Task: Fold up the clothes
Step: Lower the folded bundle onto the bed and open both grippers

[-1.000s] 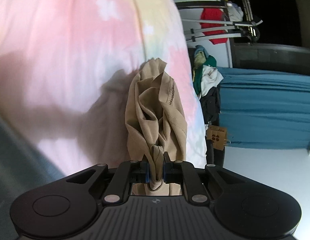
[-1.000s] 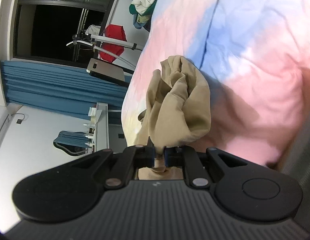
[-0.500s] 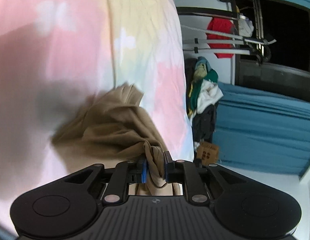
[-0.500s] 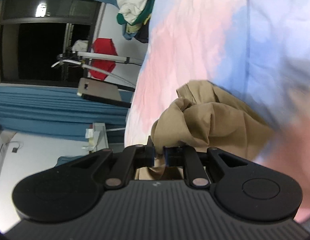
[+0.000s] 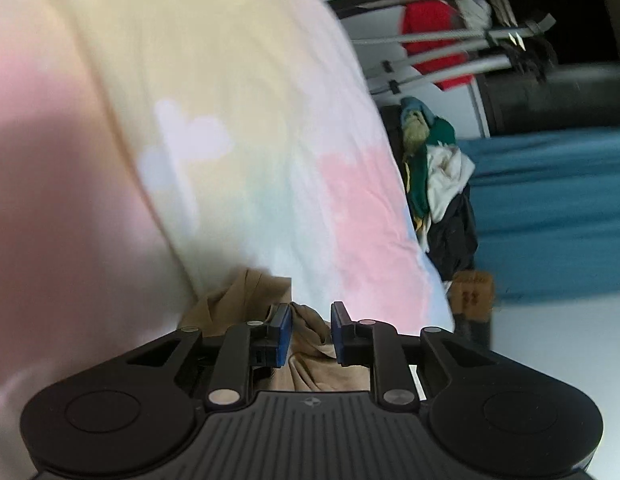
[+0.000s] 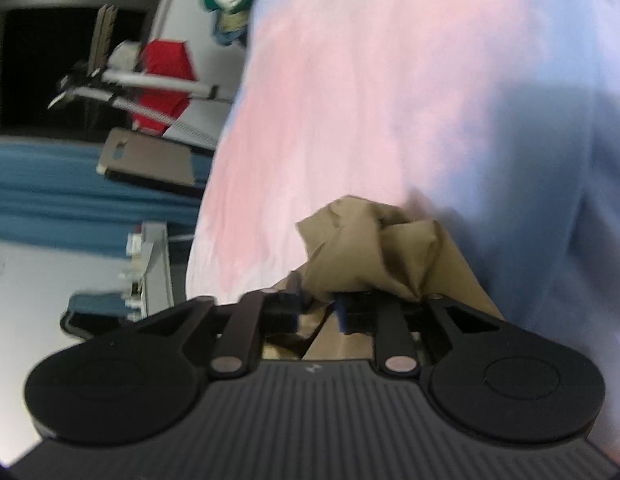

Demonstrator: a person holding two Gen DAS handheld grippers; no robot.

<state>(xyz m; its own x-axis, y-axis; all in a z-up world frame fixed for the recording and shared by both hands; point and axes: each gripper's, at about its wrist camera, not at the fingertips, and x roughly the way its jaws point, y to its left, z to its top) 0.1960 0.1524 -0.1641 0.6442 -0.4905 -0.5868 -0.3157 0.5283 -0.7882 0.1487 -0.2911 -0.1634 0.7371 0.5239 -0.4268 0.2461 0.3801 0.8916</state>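
In the left wrist view, your tan garment lay bunched at lower centre on the pastel bedsheet, with no clear long axis; one fold ran up and left from the fingers. It looked soft, creased and crumpled. Your left gripper had its jaws spread, with cloth lying loose between the blue pads; half a second before, those jaws had been pinching the fabric tightly. A clothes pile sat at right of frame.

In the right wrist view, the garment rose from lower centre toward the upper left, wadded and blurred. Your right gripper likewise showed parted jaws with fabric between them, where earlier it had clamped the cloth.
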